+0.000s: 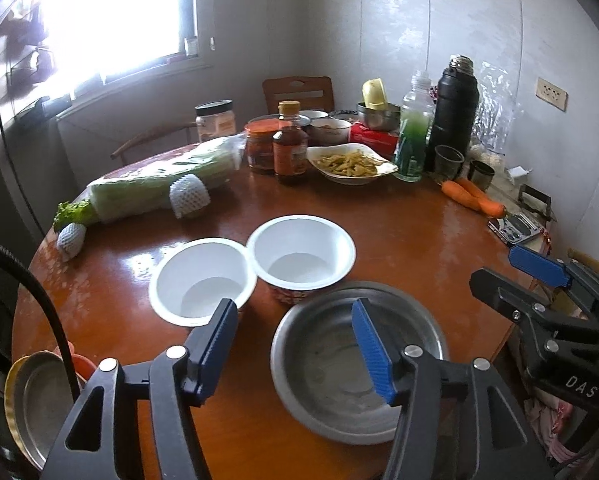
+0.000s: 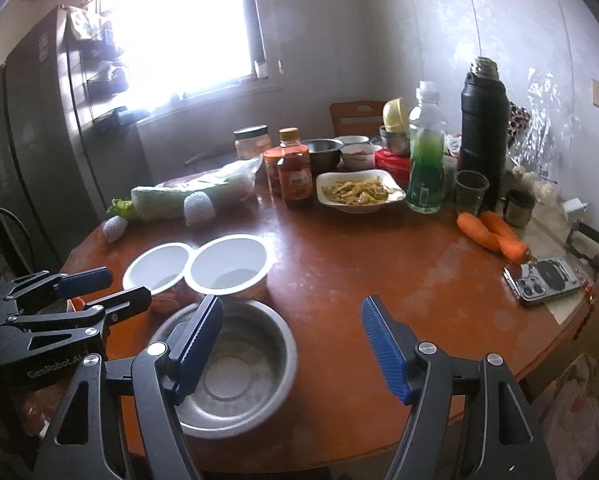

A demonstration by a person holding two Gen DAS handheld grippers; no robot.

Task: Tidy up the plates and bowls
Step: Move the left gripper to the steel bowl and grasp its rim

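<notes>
the left gripper (image 1: 295, 344) is hovering over the near part of a round brown table (image 1: 399, 232), its blue-padded jaws standing apart with nothing between them. the right gripper (image 2: 293, 346) is hanging beside it in the same way — jaws apart, gripping nothing, only bare tabletop and the edge of a bowl showing between the pads.

a steel bowl (image 1: 359, 360) is sitting empty on the near edge of the table, just below the left gripper's right finger in the left wrist view and behind the right gripper's left finger in the right wrist view. just beyond it, two white bowls are standing side by side with rims touching: the left white bowl (image 1: 203, 280) and the right white bowl (image 1: 301, 254), both empty, the right one close against the steel bowl's far rim.

farther back a white dish of food (image 1: 351, 164) is resting among bottles and jars, next to a green-liquid bottle (image 1: 413, 136) and a black thermos (image 1: 455, 112). wrapped greens (image 1: 159, 188) are lying at the left side, two carrots (image 1: 473, 196) at the right, and a phone (image 2: 543, 278) is lying near the table's right edge — well apart from the bowls.
</notes>
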